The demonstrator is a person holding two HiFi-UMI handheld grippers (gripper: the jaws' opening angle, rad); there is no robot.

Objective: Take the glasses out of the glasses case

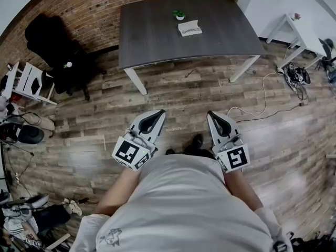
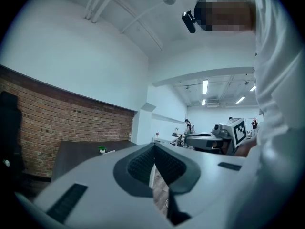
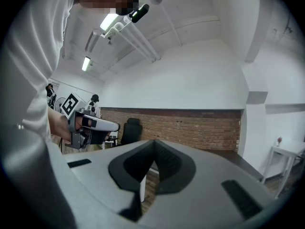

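We judge the task not yet begun. The dark table (image 1: pixel 157 35) stands well apart from us at twelve o'clock. Our left gripper (image 1: pixel 155 115) and right gripper (image 1: pixel 216 117) hang close to our body, jaws pressed together on nothing. The glasses case (image 1: pixel 189 28) lies on the table, with a small plant (image 1: pixel 179 15) at its eleven o'clock. The case is too small to show the glasses. Approaching, opening and lifting out are all left.

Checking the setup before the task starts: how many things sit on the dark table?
2: a small potted plant near the far edge of the table, and the glasses case just nearer and right of it.
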